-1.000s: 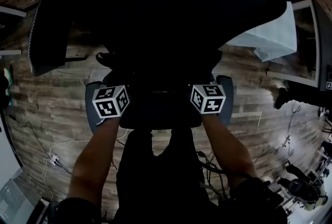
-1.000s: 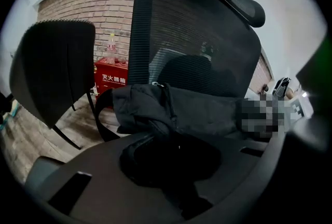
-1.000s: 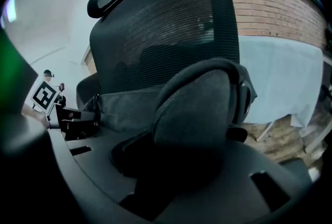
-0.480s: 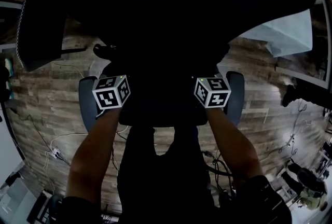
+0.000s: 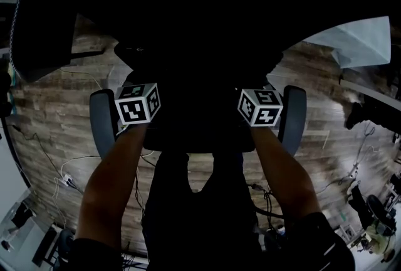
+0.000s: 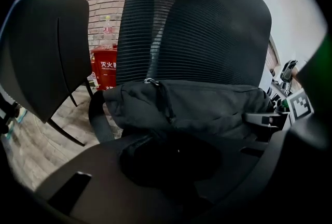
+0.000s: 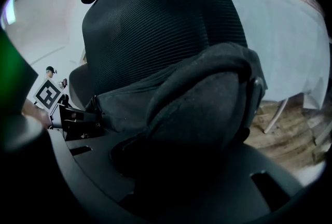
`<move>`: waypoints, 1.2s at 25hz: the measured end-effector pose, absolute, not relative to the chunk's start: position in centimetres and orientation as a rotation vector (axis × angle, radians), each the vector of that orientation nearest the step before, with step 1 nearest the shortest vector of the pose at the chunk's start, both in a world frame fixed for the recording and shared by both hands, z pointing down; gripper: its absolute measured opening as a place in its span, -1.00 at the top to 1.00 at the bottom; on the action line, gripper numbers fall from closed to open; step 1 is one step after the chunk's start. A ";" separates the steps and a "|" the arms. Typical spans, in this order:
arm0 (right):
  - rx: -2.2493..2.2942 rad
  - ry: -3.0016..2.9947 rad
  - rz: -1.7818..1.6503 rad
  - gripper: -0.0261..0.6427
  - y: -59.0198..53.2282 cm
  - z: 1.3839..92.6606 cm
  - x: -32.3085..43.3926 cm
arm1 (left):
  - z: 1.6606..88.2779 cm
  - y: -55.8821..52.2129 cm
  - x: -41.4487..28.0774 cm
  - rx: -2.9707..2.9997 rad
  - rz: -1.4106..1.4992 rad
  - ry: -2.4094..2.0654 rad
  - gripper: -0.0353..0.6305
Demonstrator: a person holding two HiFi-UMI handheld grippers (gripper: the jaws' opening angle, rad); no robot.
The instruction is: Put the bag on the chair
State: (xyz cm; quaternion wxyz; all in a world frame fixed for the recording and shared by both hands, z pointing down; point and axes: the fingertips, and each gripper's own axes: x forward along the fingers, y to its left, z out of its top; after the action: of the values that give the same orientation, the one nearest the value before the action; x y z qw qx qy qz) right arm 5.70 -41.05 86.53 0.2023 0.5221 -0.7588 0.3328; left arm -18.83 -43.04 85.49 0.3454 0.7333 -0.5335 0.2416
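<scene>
A black bag (image 6: 192,109) hangs low in front of the black mesh chair back (image 6: 207,26), just over the seat (image 5: 200,138). My left gripper (image 6: 171,166) is shut on dark fabric at the bag's left end. My right gripper (image 7: 171,166) is shut on the rounded right end of the bag (image 7: 197,103), by a strap buckle. In the head view the bag is lost in the dark. Only the two marker cubes show there, the left cube (image 5: 138,103) and the right cube (image 5: 260,106), between the grey armrests (image 5: 100,122).
A second dark chair (image 6: 46,52) stands to the left. Behind it a red fire-extinguisher box (image 6: 105,67) sits by a brick wall. A white-covered table (image 5: 357,44) is at the right. Cables (image 5: 62,182) trail over the wooden floor.
Both grippers have come down together with the bag toward the seat. In the head view the chair fills more of the picture and its armrests stand wider around the cubes.
</scene>
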 end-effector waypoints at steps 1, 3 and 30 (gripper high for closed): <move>1.461 -2.116 0.923 0.54 -41.2 86.6 5.6 | 85.6 -43.2 -18.9 1.908 0.627 -1.390 0.68; 1.468 -2.110 0.922 0.53 -41.2 86.9 5.5 | 85.8 -43.3 -19.1 1.915 0.617 -1.402 0.68; 1.499 -2.037 0.981 0.43 -41.6 89.1 6.6 | 85.8 -41.9 -19.4 1.873 0.622 -1.431 0.43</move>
State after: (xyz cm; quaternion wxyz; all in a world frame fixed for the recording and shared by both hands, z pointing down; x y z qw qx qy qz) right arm 6.56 -41.62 89.05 0.2129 0.5400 -0.7336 0.3534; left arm -19.38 -41.90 85.75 0.3446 0.7211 -0.5512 0.2397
